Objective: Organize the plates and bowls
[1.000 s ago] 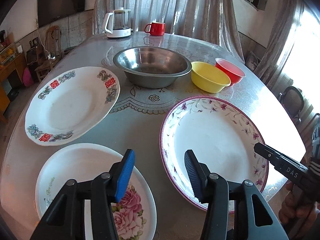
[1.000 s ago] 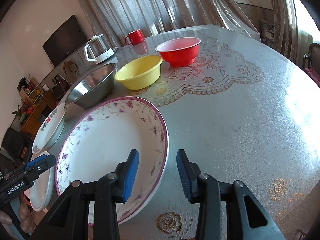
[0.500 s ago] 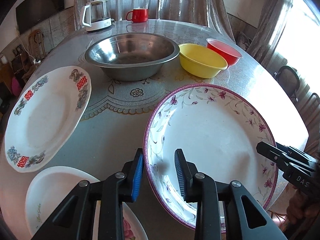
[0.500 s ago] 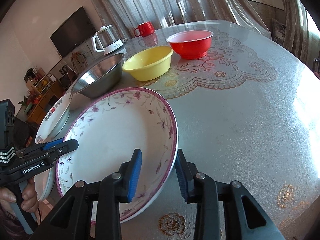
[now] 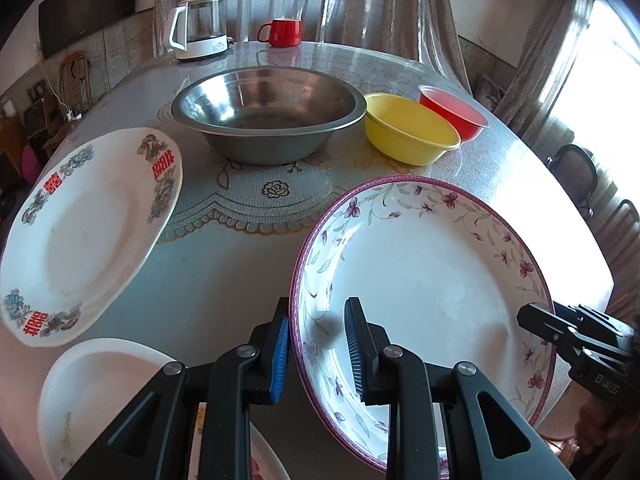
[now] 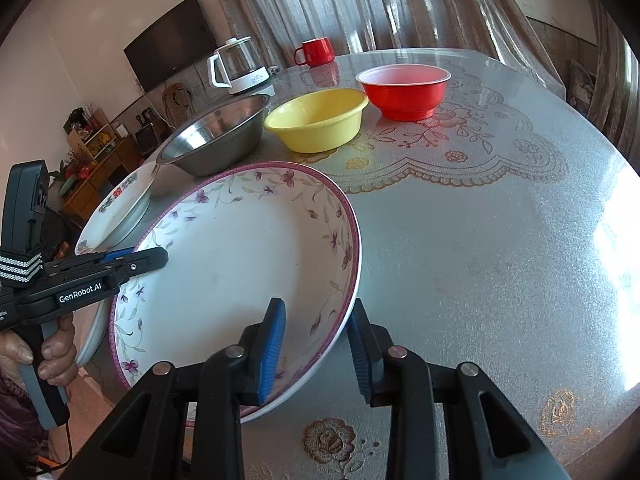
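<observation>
Between both grippers' fingers, left gripper [image 5: 316, 344] and right gripper [image 6: 318, 344], the stiff, breakable plate [image 5: 432, 272] is straddled at opposite rims, jaws just closing, grip uncertain.

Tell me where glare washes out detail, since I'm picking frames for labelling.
Left wrist view: the window at right is blown out, and the table beneath it bleaches to white. Right wrist view: a bright patch on the table's right edge; the purple-flowered plate stays legible. Both views bend at the edges.

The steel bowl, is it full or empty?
Empty: the steel bowl shows its bare metal inside down to the bottom, with nothing in it.
</observation>
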A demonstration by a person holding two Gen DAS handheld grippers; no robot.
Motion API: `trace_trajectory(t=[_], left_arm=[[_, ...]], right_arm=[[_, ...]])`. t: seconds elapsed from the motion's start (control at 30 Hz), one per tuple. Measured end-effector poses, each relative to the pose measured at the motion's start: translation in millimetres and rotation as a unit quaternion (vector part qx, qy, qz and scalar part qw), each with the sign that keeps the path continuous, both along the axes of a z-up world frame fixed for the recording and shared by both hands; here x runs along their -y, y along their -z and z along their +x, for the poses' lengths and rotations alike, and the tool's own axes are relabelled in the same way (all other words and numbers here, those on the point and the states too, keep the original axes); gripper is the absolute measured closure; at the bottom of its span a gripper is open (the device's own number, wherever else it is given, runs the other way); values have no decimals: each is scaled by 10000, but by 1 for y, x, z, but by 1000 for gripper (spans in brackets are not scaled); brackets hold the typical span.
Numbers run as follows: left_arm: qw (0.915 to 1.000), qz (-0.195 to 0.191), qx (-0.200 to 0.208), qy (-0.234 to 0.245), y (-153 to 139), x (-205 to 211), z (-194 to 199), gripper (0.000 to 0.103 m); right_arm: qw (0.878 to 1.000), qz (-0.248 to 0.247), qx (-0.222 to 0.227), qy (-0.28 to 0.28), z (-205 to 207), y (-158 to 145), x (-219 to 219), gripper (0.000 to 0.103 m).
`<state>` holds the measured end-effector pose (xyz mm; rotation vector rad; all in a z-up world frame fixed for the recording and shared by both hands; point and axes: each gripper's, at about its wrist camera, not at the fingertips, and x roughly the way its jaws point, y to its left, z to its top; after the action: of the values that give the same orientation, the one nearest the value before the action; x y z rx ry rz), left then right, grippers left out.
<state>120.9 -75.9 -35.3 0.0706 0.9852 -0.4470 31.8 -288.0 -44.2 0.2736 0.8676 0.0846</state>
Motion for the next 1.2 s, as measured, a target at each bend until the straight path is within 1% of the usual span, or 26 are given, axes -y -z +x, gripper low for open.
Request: trace_trajectory(t=[0.03, 0.13, 0.23, 0.3, 0.47, 0.77, 0.83, 0.9, 1.2], left_arm=[[10000, -17, -9, -8, 0, 0, 0, 77], [9999, 115, 91, 17, -1, 3, -3, 77], [9998, -12, 158, -95, -8, -2, -5, 77], [9997, -26, 208, -117, -11, -5, -4, 77], [9995, 30, 87, -290, -3, -9, 6, 77], [9988, 88, 189, -446, -9, -12, 20, 77], [9986, 141, 191, -472, -7, -12, 26, 77], [9984, 199, 169, -508, -4, -13, 30, 77], [9974, 226, 132, -674, 0, -18, 37, 77]], right_arm=[[10000, 41, -7, 5, 1, 0, 1, 73], [10000, 61, -17, 36, 2, 0, 1, 73], [10000, 64, -11, 40, 3, 0, 0, 73], [10000, 13, 5, 3, 3, 0, -3, 73], [10000, 37, 53, -43, 9, -1, -8, 74], [9999, -11, 121, -91, 23, -5, -13, 74], [9999, 13, 121, -105, 27, -5, -14, 74], [9999, -78, 89, -116, 32, -3, -18, 74], [9999, -72, 63, -101, 43, -1, -24, 74]])
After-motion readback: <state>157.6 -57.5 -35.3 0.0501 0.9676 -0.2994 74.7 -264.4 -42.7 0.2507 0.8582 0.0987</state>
